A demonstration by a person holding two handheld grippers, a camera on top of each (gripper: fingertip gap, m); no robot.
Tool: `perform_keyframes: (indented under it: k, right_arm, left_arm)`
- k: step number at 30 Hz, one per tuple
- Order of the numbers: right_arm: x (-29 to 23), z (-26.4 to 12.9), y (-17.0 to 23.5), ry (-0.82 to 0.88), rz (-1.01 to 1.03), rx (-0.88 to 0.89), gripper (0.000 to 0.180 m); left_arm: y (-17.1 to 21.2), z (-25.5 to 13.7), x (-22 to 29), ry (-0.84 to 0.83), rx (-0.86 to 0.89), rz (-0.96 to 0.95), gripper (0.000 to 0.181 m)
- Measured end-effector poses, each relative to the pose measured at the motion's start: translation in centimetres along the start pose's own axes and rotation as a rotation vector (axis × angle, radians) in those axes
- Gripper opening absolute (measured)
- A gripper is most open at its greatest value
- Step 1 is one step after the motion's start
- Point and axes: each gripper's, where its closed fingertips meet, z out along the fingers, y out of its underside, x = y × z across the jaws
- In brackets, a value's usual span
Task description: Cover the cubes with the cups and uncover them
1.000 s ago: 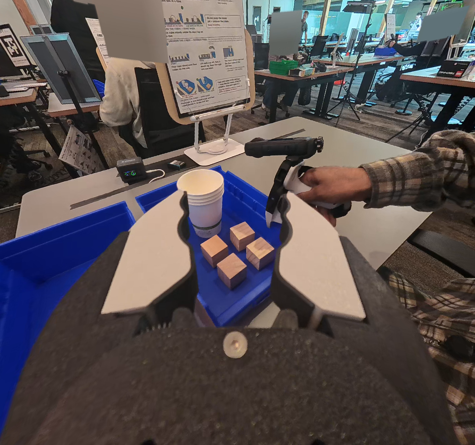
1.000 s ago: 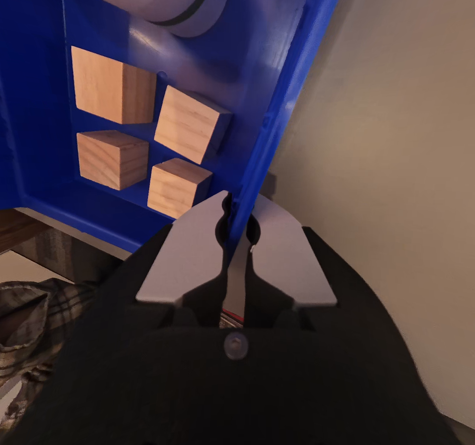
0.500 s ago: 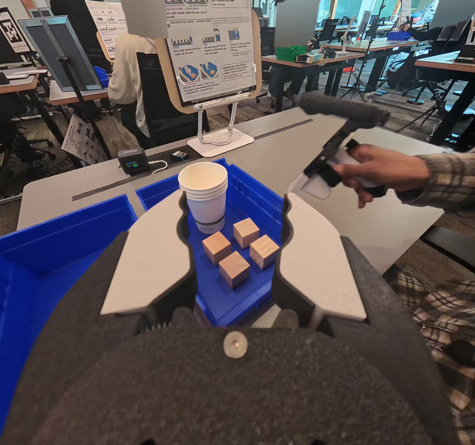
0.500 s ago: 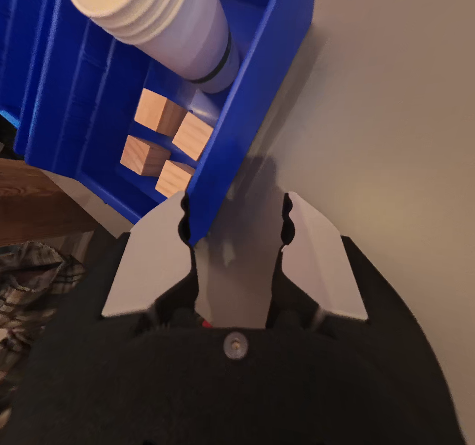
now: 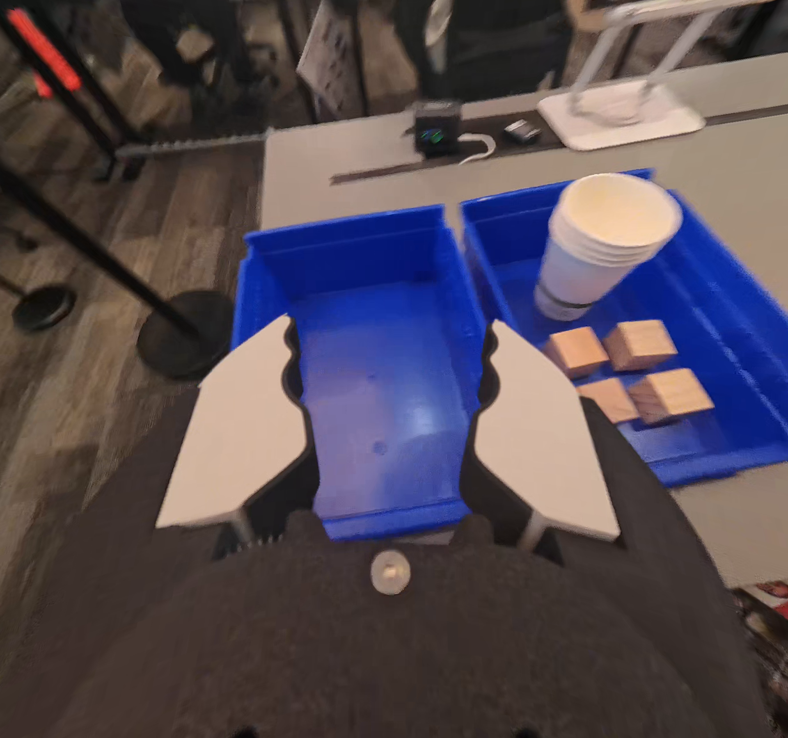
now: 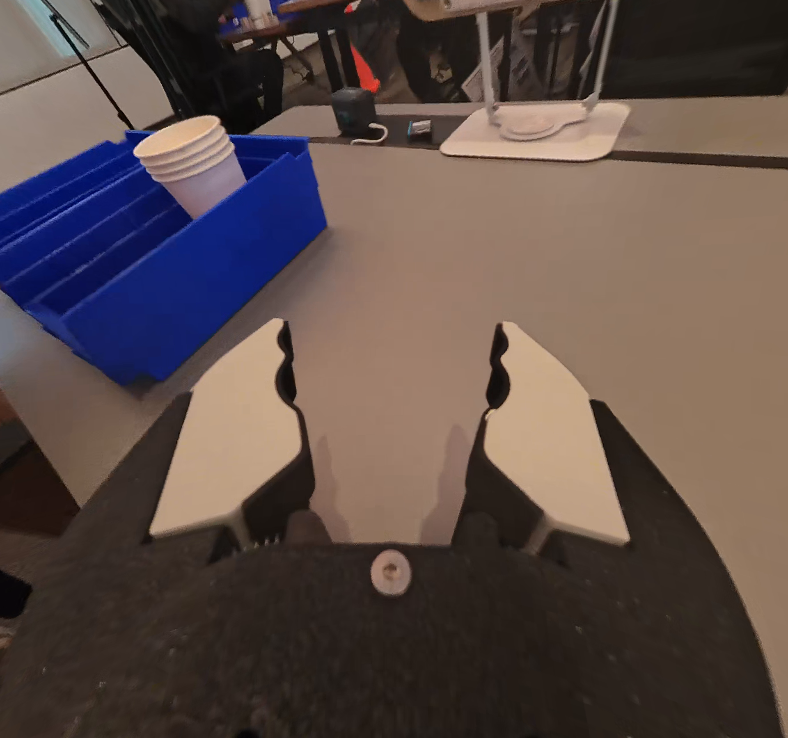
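left gripper (image 5: pixel 388 359): jaws spread above empty blue bin (image 5: pixel 349 244) at desk (image 6: pixel 490 248) edge | right gripper (image 6: pixel 390 359): jaws spread over bare desk, beside cup-stack (image 6: pixel 192 163) bin (image 6: pixel 170 291)

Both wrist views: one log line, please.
left gripper open over empty blue plastic bin | right gripper open | white paper cups stacked | wooden cubes uncovered

The left black-bodied, white-fingered tongs (image 5: pixel 388 376) are held spread wide, tilted downward; the matching right tongs (image 6: pixel 390 370) are likewise spread, nothing gripped.
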Motion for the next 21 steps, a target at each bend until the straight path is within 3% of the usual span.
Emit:
perform_keyframes:
  k: [8,21]
  right_arm:
    - [3.9,-3.7,2.9,0.05,-0.166,0.078,0.094]
    - [4.7,-3.8,3.1,-0.06,-0.149,0.125,0.091]
  left_arm:
    - [5.8,5.2,-9.1,-0.081,-0.377,-0.21,0.082]
    - [14.1,7.3,-13.2,-0.164,-0.766,-0.18,0.076]
